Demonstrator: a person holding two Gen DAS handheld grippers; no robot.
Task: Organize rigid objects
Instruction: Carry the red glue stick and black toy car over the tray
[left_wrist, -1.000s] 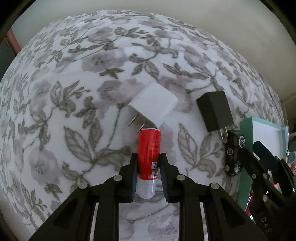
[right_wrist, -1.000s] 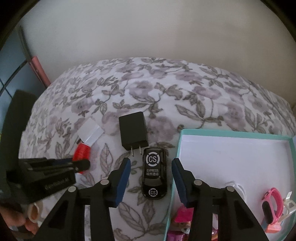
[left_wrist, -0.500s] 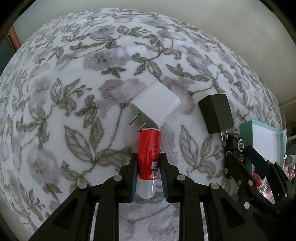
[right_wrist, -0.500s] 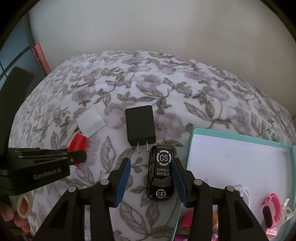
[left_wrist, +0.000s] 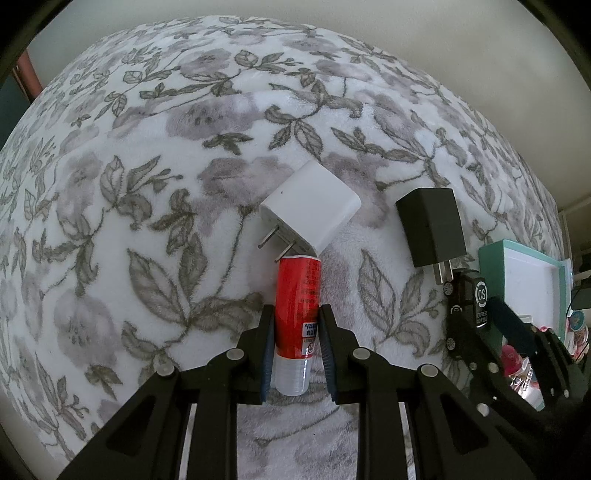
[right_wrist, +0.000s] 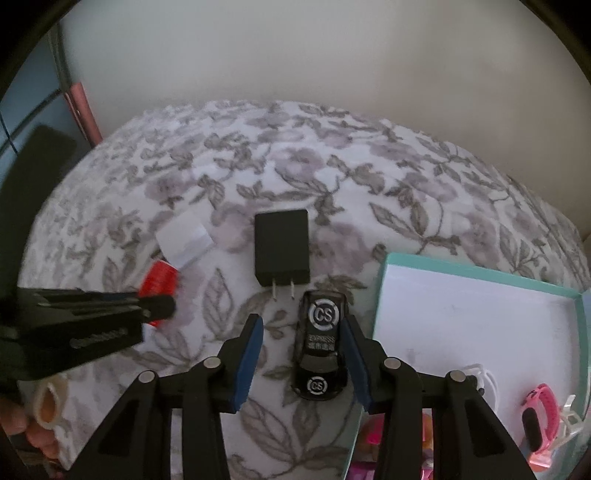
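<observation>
My left gripper (left_wrist: 296, 347) is shut on a red glue stick (left_wrist: 298, 306) with a clear cap, lying on the floral blanket. Its far end touches a white plug charger (left_wrist: 310, 205). A black plug charger (left_wrist: 432, 230) lies to the right. My right gripper (right_wrist: 303, 354) is open around a black toy car (right_wrist: 321, 347) marked CS; the right finger touches the car, the left one stands apart. The glue stick (right_wrist: 159, 284) and left gripper (right_wrist: 162, 306) show at the left of the right wrist view.
A teal box with a white inside (right_wrist: 480, 314) sits right of the car. It holds a pink watch (right_wrist: 537, 410) and white straps. Pink toys lie below its near edge. A wall stands behind the blanket (left_wrist: 147, 147).
The right gripper has moved forward around the toy car, which now sits against its right finger. The left gripper stays shut on the glue stick.
</observation>
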